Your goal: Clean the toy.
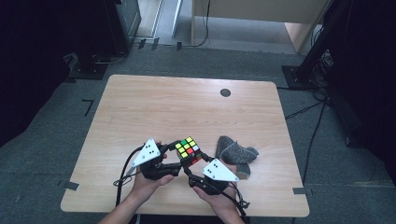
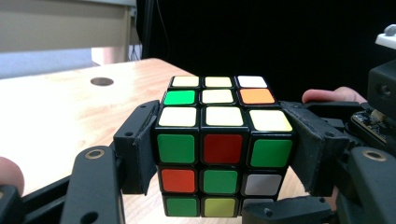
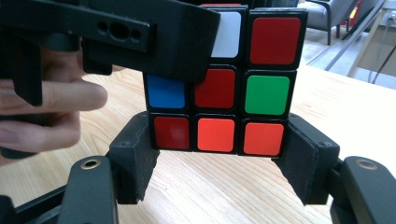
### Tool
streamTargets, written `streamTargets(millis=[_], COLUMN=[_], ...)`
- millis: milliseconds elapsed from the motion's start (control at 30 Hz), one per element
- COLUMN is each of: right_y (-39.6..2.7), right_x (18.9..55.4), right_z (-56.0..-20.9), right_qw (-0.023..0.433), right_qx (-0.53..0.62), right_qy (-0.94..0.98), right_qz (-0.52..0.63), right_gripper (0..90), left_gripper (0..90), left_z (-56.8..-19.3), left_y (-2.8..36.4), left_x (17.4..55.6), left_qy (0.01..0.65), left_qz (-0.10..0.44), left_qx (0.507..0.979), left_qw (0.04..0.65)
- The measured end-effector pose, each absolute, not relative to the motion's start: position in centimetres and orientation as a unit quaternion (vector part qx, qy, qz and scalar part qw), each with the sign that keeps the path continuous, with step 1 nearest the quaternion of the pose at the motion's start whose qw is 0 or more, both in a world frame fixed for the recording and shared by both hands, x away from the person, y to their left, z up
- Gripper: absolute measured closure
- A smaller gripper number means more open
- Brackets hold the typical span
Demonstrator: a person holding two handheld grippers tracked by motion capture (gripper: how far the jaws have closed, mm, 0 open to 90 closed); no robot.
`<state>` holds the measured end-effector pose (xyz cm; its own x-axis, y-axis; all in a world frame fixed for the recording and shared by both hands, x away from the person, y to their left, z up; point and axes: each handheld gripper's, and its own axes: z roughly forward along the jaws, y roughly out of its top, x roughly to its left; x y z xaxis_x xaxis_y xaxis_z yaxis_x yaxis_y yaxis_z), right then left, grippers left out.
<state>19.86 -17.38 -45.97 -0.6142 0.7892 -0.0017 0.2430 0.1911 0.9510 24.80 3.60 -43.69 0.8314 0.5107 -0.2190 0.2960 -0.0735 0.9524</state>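
High view: holding a puzzle cube [image 1: 188, 151] just above the near middle of the tabletop [image 1: 154, 107], between two hand-held grippers. Left gripper [image 1: 173, 163] reaching in from the near left, right gripper [image 1: 192, 173] from the near right, both meeting at the cube. Hands cupping each tool from below, forearms entering from the near edge and angling inward. Lying just right of the cube, a crumpled grey cloth [image 1: 233, 151]; sitting farther off, a small dark round cap [image 1: 225, 92] set in the wood.

Left gripper view: pinching the cube [image 2: 219, 149] across its sides, jaws pressing on the left and right faces around the upper two layers, yellowish face turned up, mostly green face looking at the camera. Showing at the right, part of the other tool and a fingertip.

Right gripper view: clamping the cube [image 3: 224, 93] by its bottom row of red and orange stickers, jaws touching both sides. Crossing over the upper left of the cube, the left gripper's black jaw, with fingers [image 3: 51, 102] curling behind it.

Likely step: setting up a layer turn, one tool bracing while the other twists. Calling next for a firm, steady pinch on both sides and a rotation square to the layer axis, to avoid jamming or slipping.
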Motion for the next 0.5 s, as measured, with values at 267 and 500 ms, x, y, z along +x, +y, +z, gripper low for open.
streamTargets(millis=[267,500], right_y=[-18.5,-21.3], right_x=[20.5,21.5], right_z=[-46.4,-45.5], right_qw=[0.262,0.244], right_qx=[0.363,0.38], right_qy=[0.744,0.746], right_qz=[0.496,0.49], right_gripper=[34.3,34.3], left_gripper=[28.4,21.3], left_z=[-42.5,-44.5], left_y=[5.5,7.0], left_x=[25.4,26.5], left_qy=[0.29,0.242], left_qz=[0.109,0.163], left_qx=[0.7,0.757], left_qw=[0.643,0.584])
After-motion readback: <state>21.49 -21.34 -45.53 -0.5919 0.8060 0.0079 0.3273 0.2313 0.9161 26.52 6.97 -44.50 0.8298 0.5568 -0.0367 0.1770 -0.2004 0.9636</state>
